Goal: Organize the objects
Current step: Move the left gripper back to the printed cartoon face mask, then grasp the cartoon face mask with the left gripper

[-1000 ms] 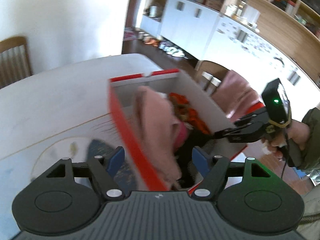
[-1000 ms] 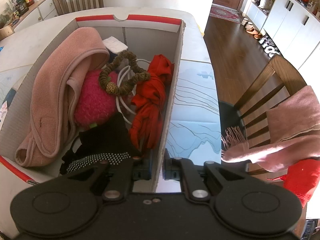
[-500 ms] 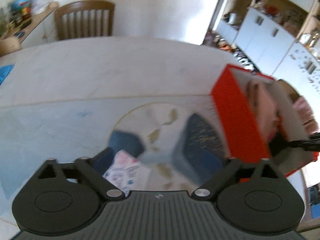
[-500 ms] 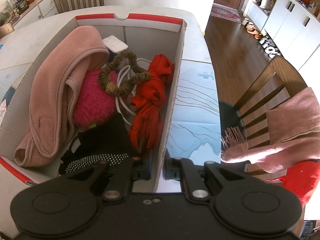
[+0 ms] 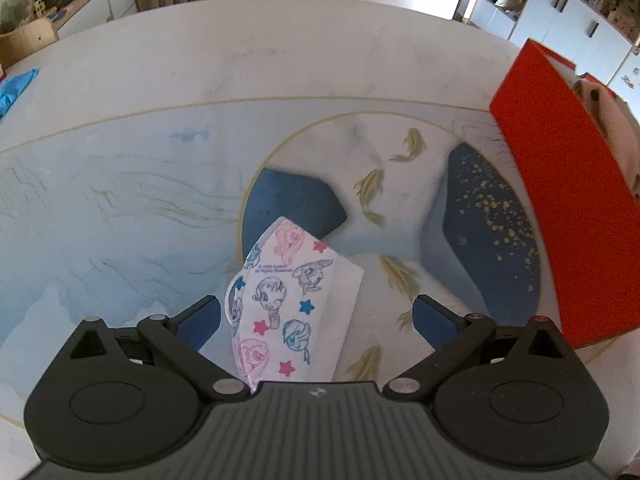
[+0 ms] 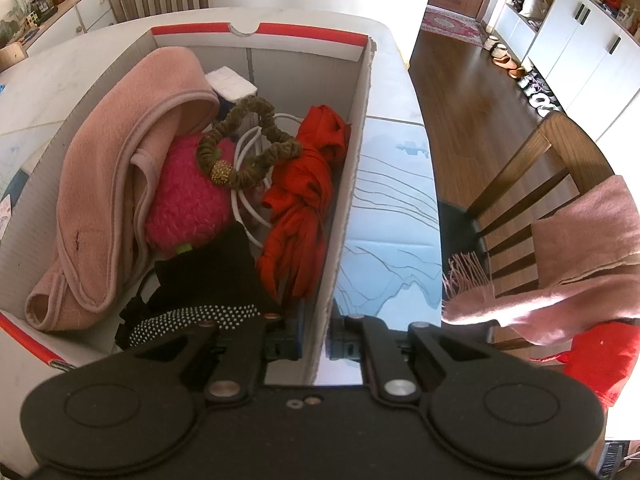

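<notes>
Left wrist view: I'm hovering the left gripper (image 5: 316, 314), jaws spread wide, over the mask (image 5: 288, 308) lying flat on the table (image 5: 280, 60), left of the box (image 5: 560, 200). I'm judging it best to drop straight and pinch one edge. Meanwhile the right gripper (image 6: 314, 340) is staying clenched on the box wall. A second ago I was facing the box; now I'm swinging onto the mask.
</notes>
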Motion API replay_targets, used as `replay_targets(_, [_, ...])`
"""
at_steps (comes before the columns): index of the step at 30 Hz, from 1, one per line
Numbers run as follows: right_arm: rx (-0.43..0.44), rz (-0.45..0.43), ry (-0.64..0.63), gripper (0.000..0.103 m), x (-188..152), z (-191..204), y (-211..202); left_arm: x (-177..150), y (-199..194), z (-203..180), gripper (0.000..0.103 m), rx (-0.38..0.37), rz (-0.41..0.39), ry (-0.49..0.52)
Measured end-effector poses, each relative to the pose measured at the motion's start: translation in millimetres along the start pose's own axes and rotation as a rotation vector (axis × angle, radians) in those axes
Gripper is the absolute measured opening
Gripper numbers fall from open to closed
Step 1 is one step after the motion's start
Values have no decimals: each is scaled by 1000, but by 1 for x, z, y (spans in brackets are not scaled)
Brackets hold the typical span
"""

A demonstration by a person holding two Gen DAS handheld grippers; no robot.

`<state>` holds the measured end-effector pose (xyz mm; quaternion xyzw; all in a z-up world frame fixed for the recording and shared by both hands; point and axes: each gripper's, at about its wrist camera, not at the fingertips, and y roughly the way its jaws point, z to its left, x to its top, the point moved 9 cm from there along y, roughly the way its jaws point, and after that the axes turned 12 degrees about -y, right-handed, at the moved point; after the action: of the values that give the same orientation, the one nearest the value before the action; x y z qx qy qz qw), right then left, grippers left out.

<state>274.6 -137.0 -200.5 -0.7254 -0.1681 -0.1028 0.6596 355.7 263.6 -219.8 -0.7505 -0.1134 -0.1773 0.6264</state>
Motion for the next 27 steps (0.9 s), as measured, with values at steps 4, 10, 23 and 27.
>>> replay_targets(4, [-1,1,-2,9,0,1,0,-2,8,4,103,25,4,0])
replay_targets(10, [-2,2,-3,10,-1,2,0,-4,12,11,101,40,3,-17])
replay_targets(23, [-3,4,-6,10,0,3,-1,-2,4,-3,40,86,-9,37])
replay_targets(27, [-1,4,-4,9,0,3,-1,-3,3,-10,17,81,-3,43])
